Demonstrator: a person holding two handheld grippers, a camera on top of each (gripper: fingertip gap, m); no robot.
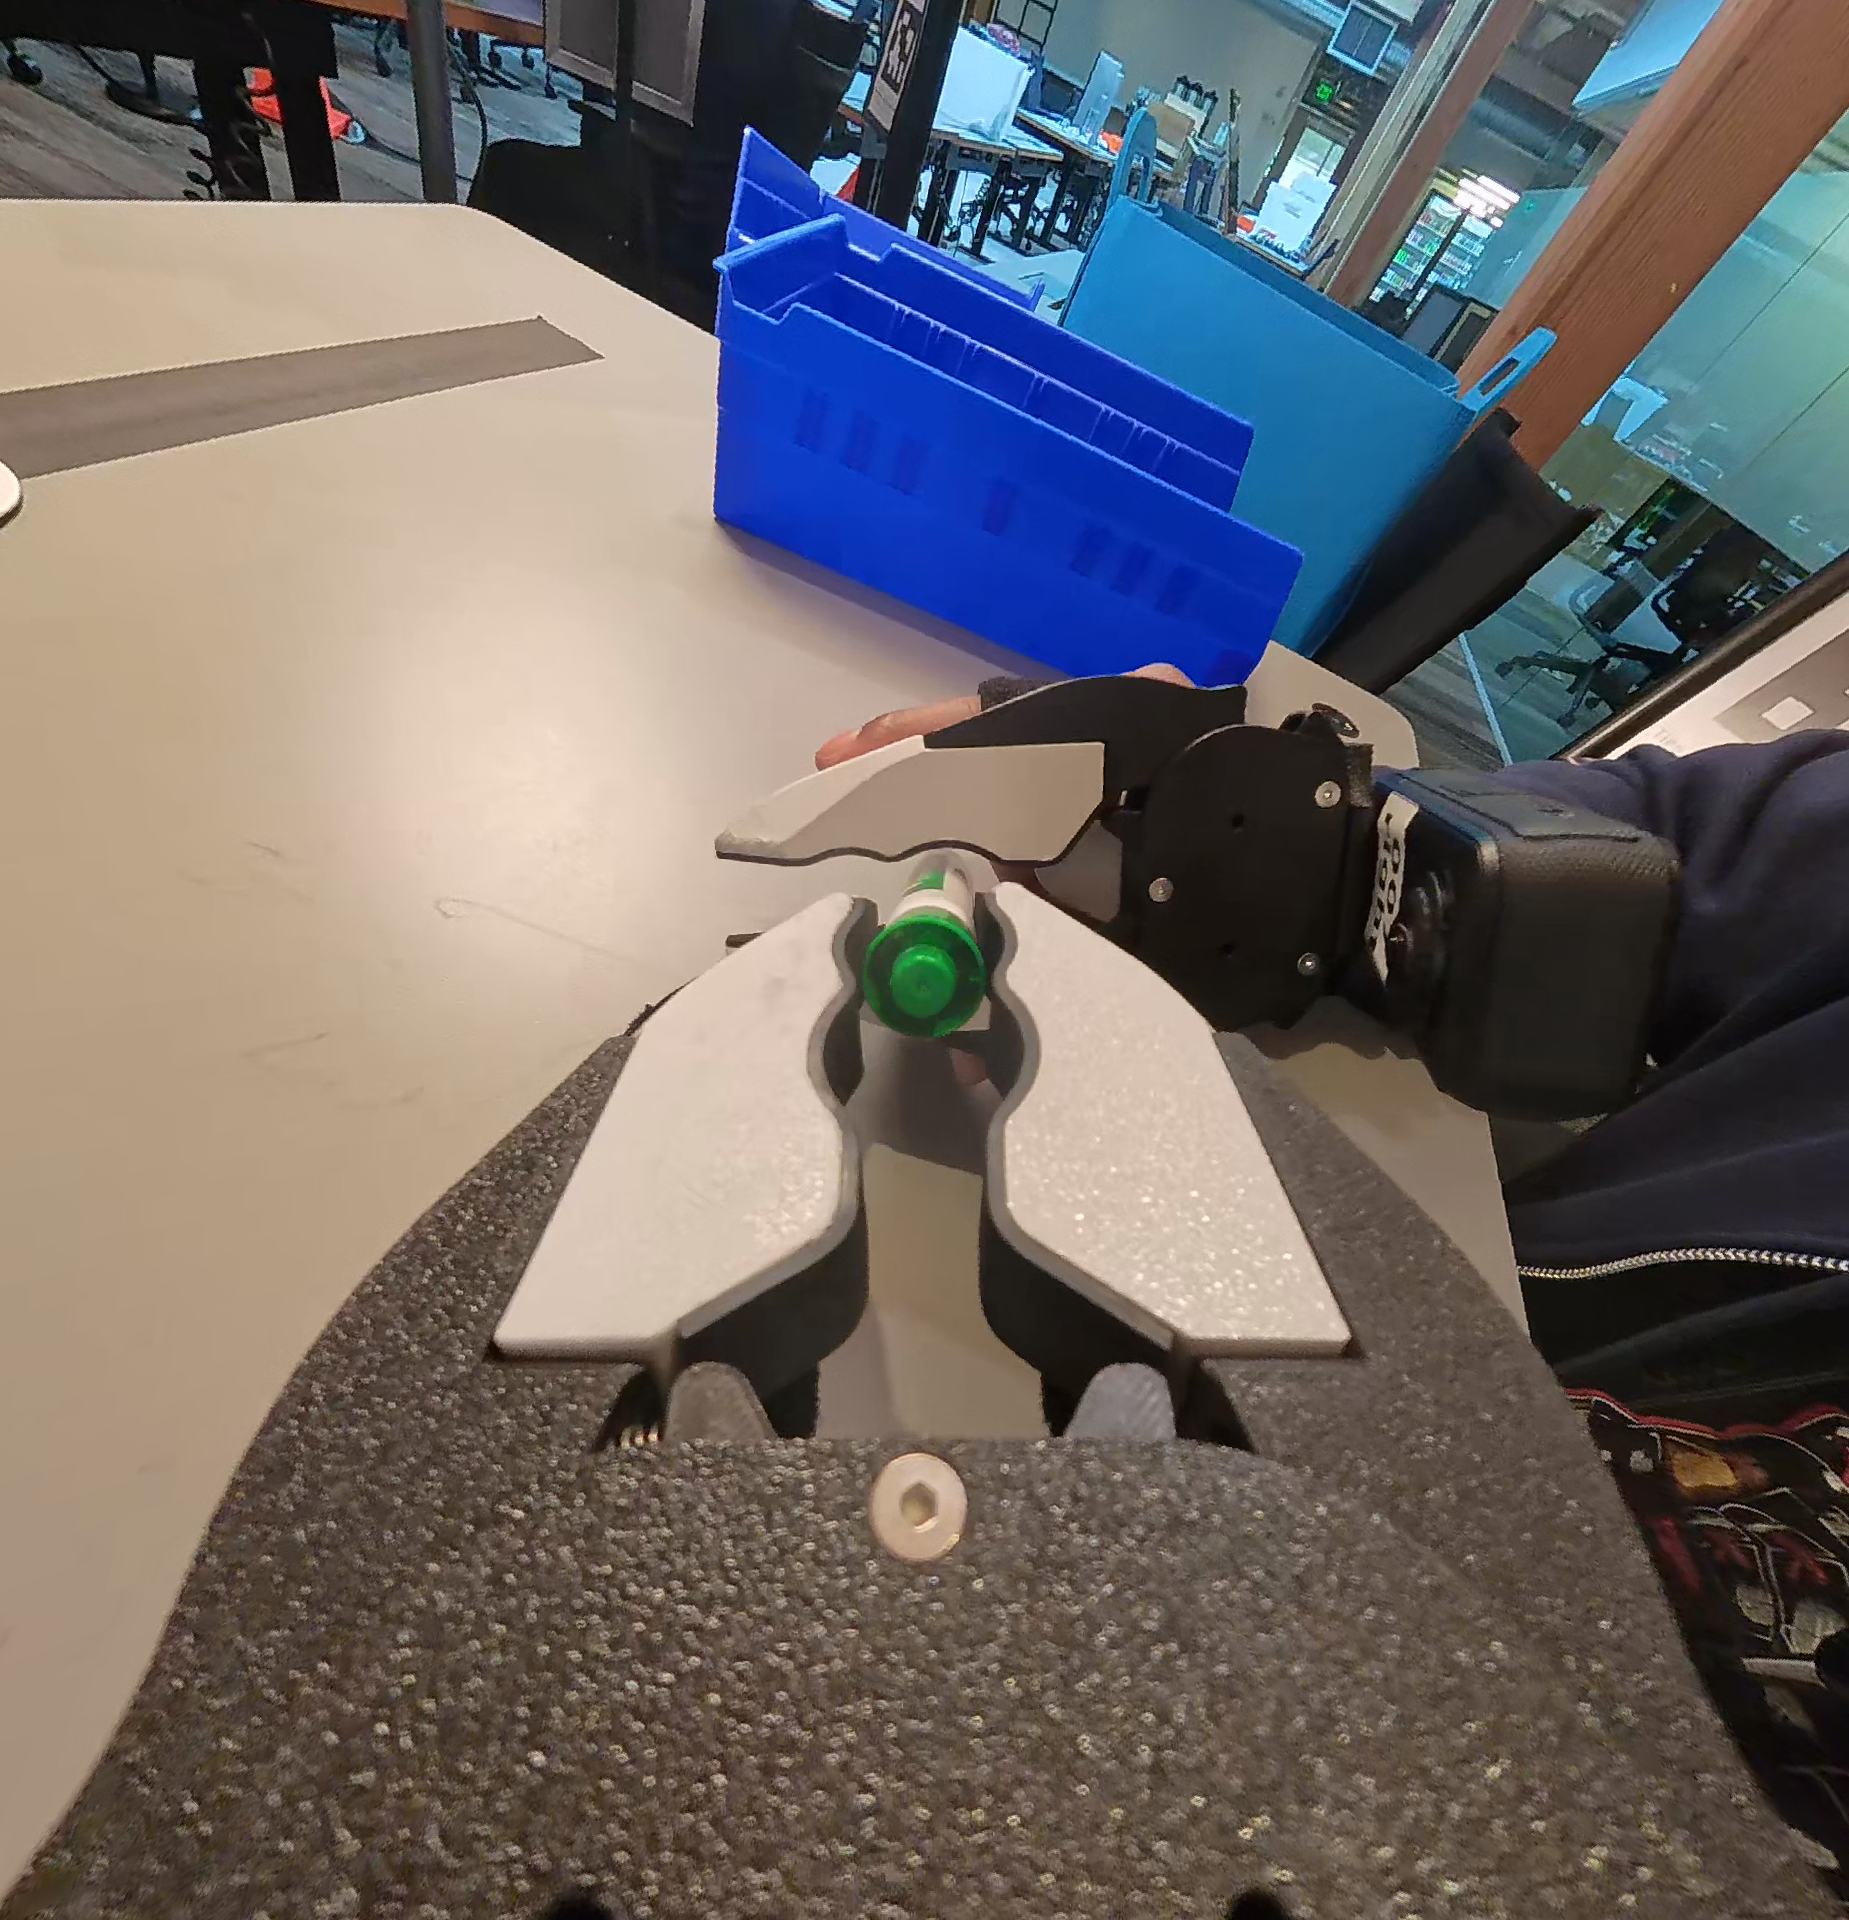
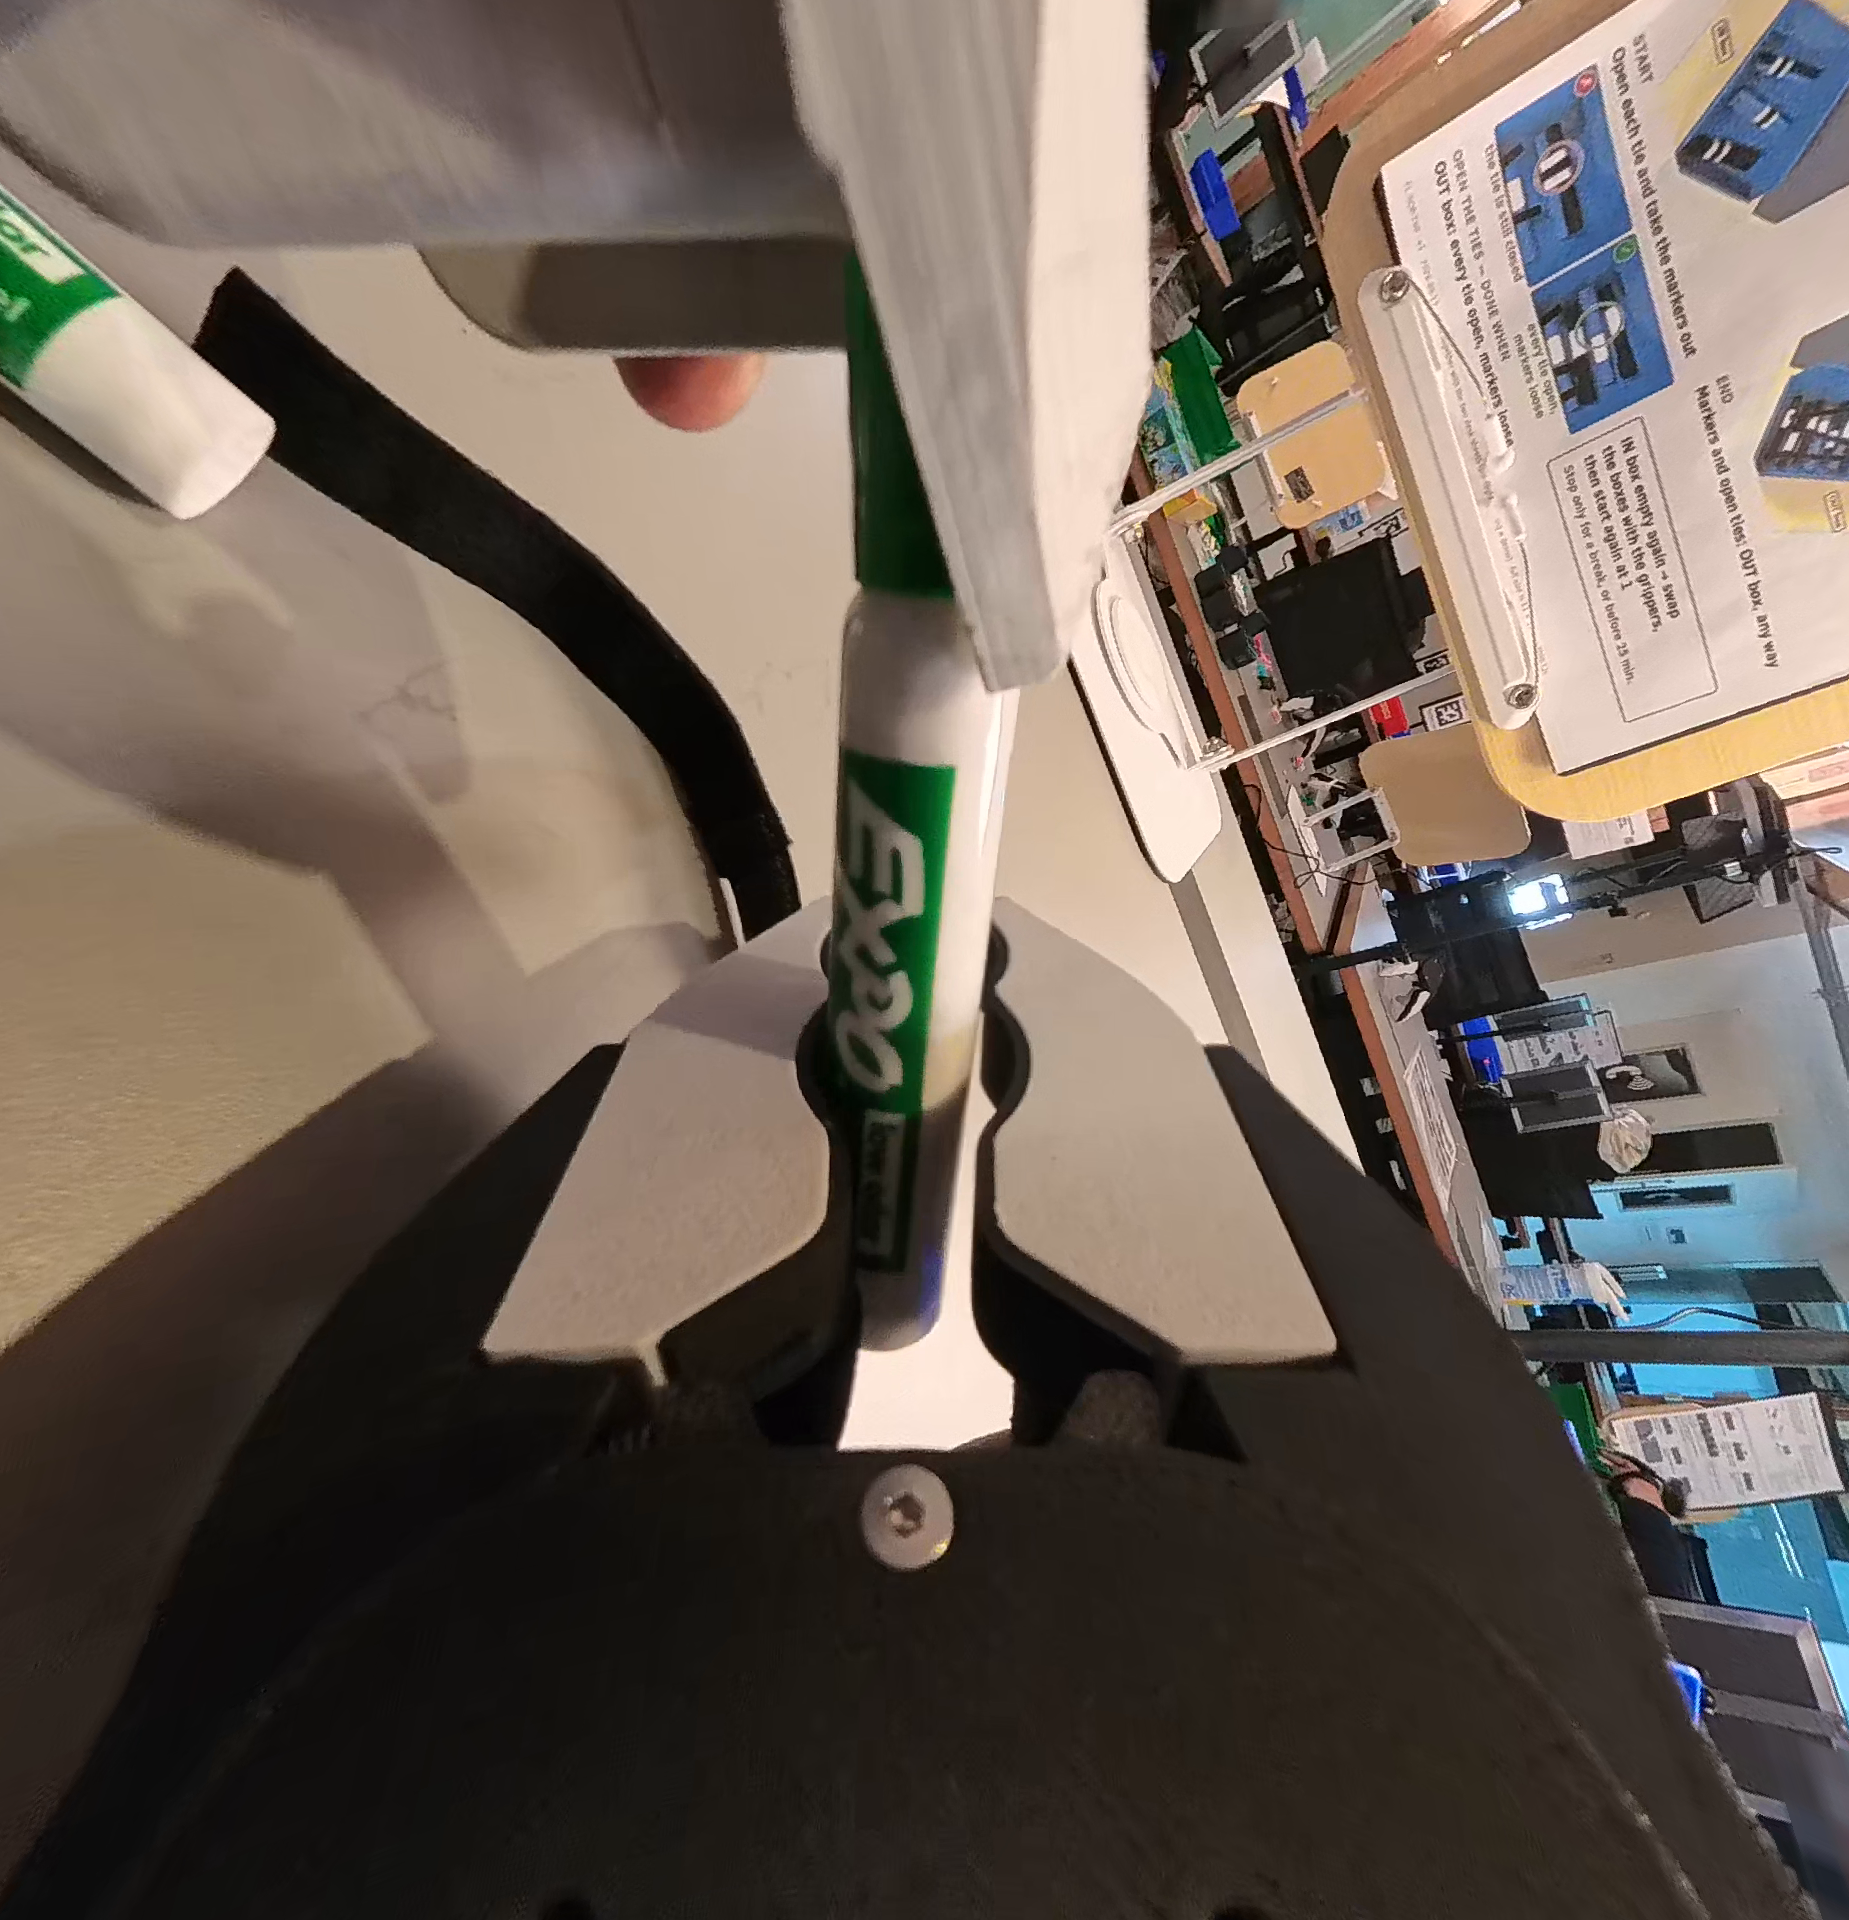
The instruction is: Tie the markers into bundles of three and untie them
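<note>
A green-capped marker with a white barrel is held at both ends. In the left wrist view my left gripper is shut on its cap end, with the cap facing the camera. My right gripper's finger reaches in from the right, across the barrel. In the right wrist view my right gripper is shut on the same marker's labelled barrel. The left gripper's finger covers the green cap end above. A second green-and-white marker lies on the table at upper left. A black strap curves beside it.
A blue bin stands on the grey table behind the grippers, with a light blue panel beyond it. An instruction board on a stand is near the table's edge. A person's sleeve is at the right. Spacing between my two grippers at the tips: around 7 centimeters. About 7 centimeters separates my right fingertips from the black strap.
</note>
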